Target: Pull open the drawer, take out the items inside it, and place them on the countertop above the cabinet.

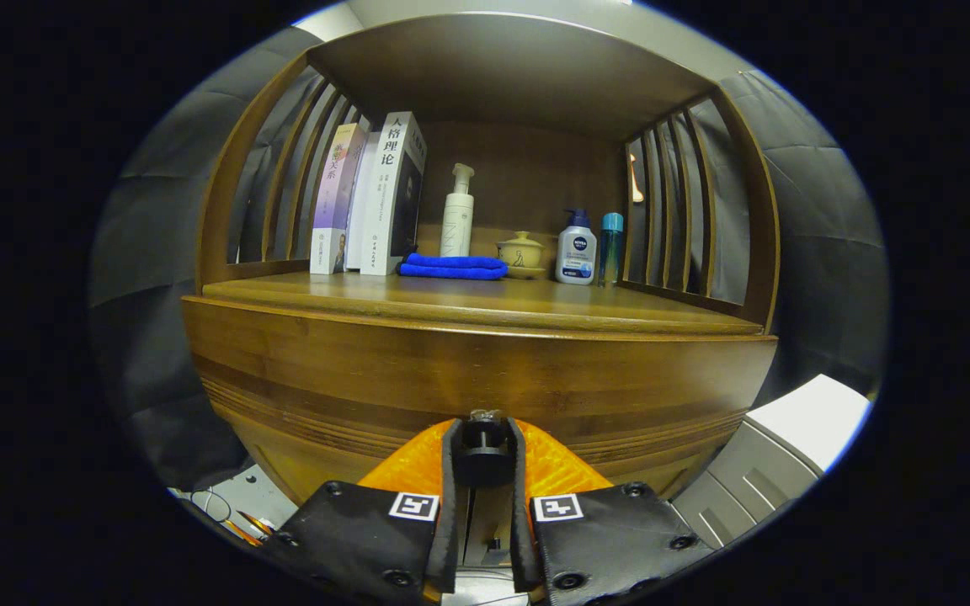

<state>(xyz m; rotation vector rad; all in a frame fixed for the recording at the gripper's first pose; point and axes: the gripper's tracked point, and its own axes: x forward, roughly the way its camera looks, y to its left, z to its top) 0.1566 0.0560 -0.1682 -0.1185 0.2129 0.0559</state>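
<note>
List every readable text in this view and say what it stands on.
"人格理论": spine of the white book on the countertop.
Spine of the pink book: blurred, unreadable.
Fine print on the pump bottle: too small to read.
The gripper, shut on the drawer knob: square coded markers, no words.

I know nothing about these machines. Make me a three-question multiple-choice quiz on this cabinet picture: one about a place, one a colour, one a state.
1. Where does the folded cloth lie?
A. on the countertop before the white pump bottle
B. on top of the books
C. between the gripper's fingers

2. What colour is the cloth?
A. red
B. blue
C. white

3. What is the gripper doing?
A. hanging open in the air
B. clamped on a bottle
C. closed around the drawer's dark knob

Answers: 1 A, it lies flat just in front of the pump bottle. 2 B, it is bright blue. 3 C, both fingers press the knob's sides.
</note>
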